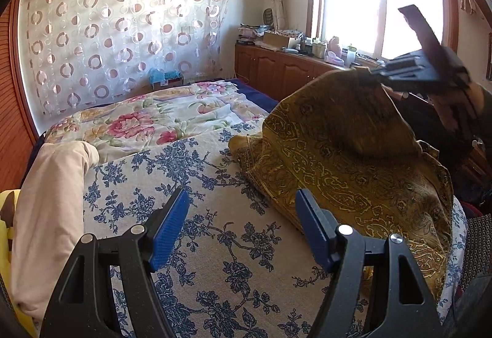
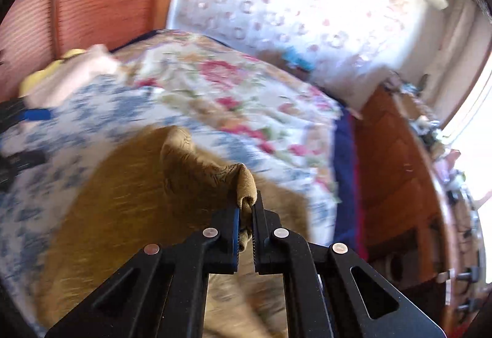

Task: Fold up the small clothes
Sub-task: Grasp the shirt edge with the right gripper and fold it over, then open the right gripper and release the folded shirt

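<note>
The right tool is clenched on a bunched corner of the mustard-yellow patterned cloth, a small roll of fabric pinched between its jaws and sticking out past the tips. From the left wrist view that same tool sits high on the right with the cloth hanging from it like a tent: the gripped corner points up, and the fabric slopes down and toward the camera, its long axis running from that raised corner to the lower edge lying on the bed. The left tool is released, jaws wide apart and empty, hovering over the blue-flowered sheet just beside the cloth's lower left edge, its right finger near the fabric; I cannot tell whether it touches. The right wrist view is smeared, so the cloth's pattern and outline there are hard to read, and its near part is hidden under the tool. In the left view the cloth's right edge is cut off by the rim, and the hand behind the right tool is dark and blurred. Further out lie a pink-flowered quilt, a cream blanket at the left edge, a ring-patterned curtain, wooden cabinets cluttered with small things, and a bright window.
</note>
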The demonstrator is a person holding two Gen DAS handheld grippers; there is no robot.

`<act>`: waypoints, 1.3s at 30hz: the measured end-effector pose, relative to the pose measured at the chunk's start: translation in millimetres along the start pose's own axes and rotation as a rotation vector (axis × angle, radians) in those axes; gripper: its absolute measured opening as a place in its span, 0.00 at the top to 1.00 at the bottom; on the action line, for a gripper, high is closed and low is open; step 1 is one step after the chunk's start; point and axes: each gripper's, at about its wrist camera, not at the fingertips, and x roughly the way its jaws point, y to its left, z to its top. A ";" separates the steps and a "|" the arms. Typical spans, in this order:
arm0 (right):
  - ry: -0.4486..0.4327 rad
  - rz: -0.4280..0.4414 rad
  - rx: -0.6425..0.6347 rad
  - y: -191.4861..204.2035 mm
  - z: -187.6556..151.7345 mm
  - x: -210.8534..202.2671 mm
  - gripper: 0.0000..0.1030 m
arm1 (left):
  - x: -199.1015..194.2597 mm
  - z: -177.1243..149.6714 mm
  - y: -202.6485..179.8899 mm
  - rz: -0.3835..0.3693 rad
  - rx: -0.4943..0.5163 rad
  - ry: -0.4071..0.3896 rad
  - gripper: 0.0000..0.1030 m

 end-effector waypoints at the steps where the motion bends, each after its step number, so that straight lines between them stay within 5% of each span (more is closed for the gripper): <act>1: 0.012 -0.031 0.009 -11.2 3.5 10.2 0.94 | 0.9 -0.4 0.6 0.001 0.000 0.003 0.29; 7: 0.144 -0.077 0.091 -44.8 10.6 78.8 0.93 | 6.6 -3.0 1.3 0.009 -0.001 0.019 0.29; 9: 0.197 -0.071 0.114 -43.0 12.7 95.5 0.78 | 8.4 -3.9 2.6 0.011 -0.003 0.024 0.29; 11: 0.195 -0.102 0.125 -43.7 15.9 98.3 0.48 | 10.6 -5.0 3.8 0.014 -0.007 0.033 0.29; 13: 0.162 -0.079 0.150 -43.1 18.6 89.6 0.42 | 13.8 -5.6 4.5 0.016 -0.011 0.042 0.29; 20: 0.113 0.016 0.162 -39.0 -26.0 51.0 0.42 | 23.6 -4.8 0.7 0.019 -0.009 0.066 0.29; 31: 0.142 0.044 0.292 -59.0 -80.1 93.6 0.42 | 39.4 -5.8 -6.3 0.062 -0.017 0.135 0.29; 34: 0.143 0.031 0.323 -73.5 -86.9 93.3 0.66 | 39.3 -4.5 -12.6 0.076 -0.005 0.144 0.29; 39: 0.103 0.070 0.347 -77.9 -93.8 70.8 0.68 | 32.5 -2.7 -22.5 0.079 0.001 0.142 0.29</act>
